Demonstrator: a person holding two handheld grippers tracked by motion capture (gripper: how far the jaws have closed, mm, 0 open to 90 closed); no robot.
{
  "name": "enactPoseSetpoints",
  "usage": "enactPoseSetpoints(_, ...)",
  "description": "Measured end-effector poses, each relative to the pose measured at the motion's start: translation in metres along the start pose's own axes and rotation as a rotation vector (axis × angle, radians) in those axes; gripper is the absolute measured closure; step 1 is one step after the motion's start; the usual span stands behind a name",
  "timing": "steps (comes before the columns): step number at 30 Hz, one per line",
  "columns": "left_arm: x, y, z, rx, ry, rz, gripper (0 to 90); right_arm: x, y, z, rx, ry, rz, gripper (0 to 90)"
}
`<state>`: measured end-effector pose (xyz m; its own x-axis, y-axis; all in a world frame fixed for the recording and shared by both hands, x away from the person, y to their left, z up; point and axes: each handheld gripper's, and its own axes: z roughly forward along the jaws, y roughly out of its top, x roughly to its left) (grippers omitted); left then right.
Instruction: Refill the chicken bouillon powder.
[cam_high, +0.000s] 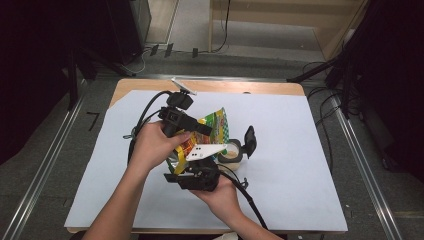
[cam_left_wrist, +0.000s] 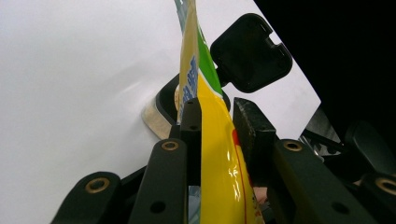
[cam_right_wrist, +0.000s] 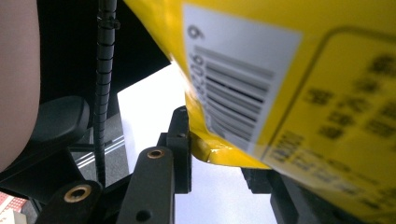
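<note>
Both hands meet over the middle of the tabletop, a little toward its near edge, holding one snack bag up off the white sheet between two grippers. Bag is yellow with green and red print, upright and edge-on in the left gripper view, barcode side facing the right gripper view. Left gripper: its two black jaws stand on either side of the bag's thin edge, left pad flat against the film, right pad just touching it, so clamped on the bag. Right gripper: jaws closed on the bag's bottom corner, the yellow seam pinched at the left pad; the other pad is mostly hidden behind the bag. In the high view the left gripper sits above the right gripper, the bag between them. A roll of tape lies on the sheet just right of the bag, with a black square pad standing beside it.
</note>
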<state>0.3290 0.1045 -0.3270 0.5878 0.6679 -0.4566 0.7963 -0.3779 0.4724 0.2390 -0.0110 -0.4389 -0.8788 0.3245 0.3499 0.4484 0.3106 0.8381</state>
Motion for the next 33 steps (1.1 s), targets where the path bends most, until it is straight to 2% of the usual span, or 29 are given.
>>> enactPoseSetpoints(33, 0.0024, -0.0001, -0.0008, 0.005, -0.011, -0.016, 74.6, 0.0029, 0.0018, -0.0014, 0.003, 0.005, -0.004, 69.6)
